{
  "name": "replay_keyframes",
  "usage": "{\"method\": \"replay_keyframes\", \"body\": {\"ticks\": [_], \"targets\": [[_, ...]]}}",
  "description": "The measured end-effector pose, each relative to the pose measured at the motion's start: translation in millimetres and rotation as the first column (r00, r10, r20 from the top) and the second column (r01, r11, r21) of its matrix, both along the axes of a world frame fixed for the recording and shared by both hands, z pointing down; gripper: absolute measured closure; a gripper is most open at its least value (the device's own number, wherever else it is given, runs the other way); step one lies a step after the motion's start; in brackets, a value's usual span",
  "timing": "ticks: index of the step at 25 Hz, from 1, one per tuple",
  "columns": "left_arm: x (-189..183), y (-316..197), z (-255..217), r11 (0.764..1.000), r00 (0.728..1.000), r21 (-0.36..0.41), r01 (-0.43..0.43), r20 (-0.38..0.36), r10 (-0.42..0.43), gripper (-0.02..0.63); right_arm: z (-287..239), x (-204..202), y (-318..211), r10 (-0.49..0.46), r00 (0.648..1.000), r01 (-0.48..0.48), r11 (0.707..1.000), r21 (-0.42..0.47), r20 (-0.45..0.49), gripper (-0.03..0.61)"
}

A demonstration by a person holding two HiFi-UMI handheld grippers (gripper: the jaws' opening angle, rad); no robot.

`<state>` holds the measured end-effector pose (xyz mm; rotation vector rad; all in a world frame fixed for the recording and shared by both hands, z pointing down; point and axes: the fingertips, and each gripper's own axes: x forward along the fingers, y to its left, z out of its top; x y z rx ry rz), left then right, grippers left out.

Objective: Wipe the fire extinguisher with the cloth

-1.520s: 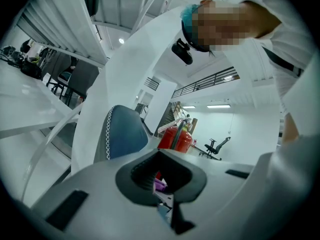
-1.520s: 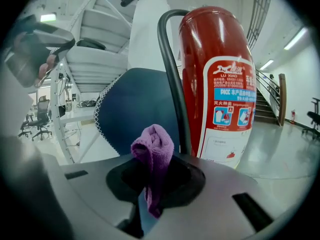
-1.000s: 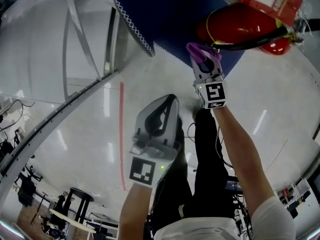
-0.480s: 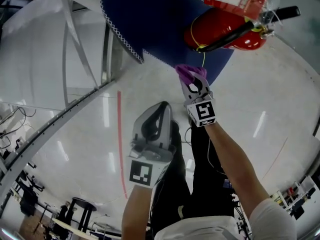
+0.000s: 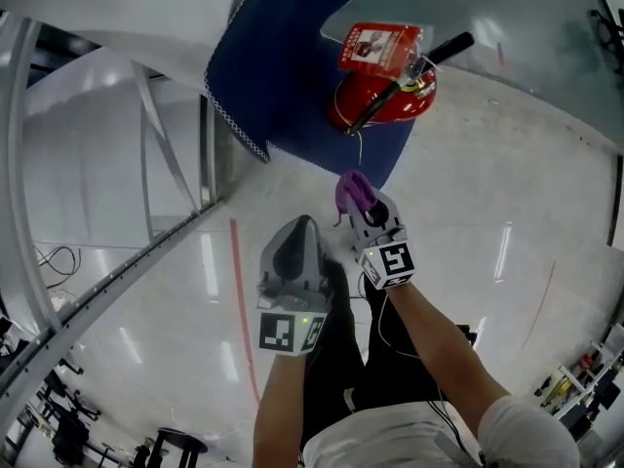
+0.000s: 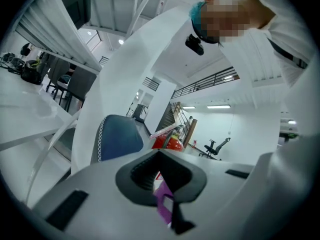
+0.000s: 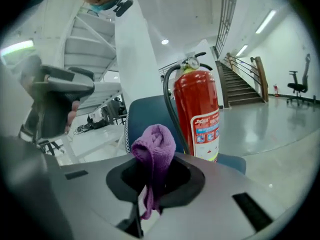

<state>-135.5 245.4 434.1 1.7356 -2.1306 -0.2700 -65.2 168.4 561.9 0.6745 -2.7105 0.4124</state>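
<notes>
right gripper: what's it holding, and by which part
The right gripper is shut on the purple cloth, pinching its bunched middle; a wad sticks out past the jaws.

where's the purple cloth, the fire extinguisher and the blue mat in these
purple cloth (image 7: 154,143), right gripper view, on its bunched top.
fire extinguisher (image 7: 196,101), right gripper view, on the red cylinder body.
blue mat (image 5: 278,66), head view, on its bare left part.

The hall is bright from long ceiling lights (image 7: 265,20) that leave white shiny streaks on the floor (image 5: 546,183), the pictures bend round with dark corners, and the close left gripper (image 6: 161,176) looks blurry.
</notes>
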Motion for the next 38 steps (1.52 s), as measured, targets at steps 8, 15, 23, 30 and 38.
{"method": "replay_keyframes", "body": {"ticks": [8,15,23,30,38], "targets": [[14.4,-24.6,-27.7,0.994,0.994,0.032,-0.108,0.023,0.107,0.608,-59.6,13.5,-6.3,0.112,0.993,-0.112,0.994,0.015,0.03,0.523],[42.2,-50.8,-40.3,0.99,0.99,-0.031,-0.135,0.035,0.136,0.607,-83.0,50.6,-24.4,0.172,0.985,-0.172,0.985,-0.029,0.018,0.523],[35.5,-100.5,-42.1,0.981,0.978,-0.033,-0.19,0.084,0.192,0.607,-59.3,64.9,-71.7,0.306,0.952,-0.305,0.951,-0.054,0.005,0.523],[8.7,-123.3,-11.0,0.949,0.948,-0.033,-0.314,0.042,0.315,0.608,-21.6,61.7,-85.8,0.518,0.855,-0.518,0.85,-0.09,-0.026,0.523],[15.6,-125.8,10.3,0.923,0.922,-0.063,-0.38,0.054,0.383,0.608,22.4,66.2,-101.9,0.635,0.772,-0.632,0.76,-0.156,-0.035,0.523]]}}
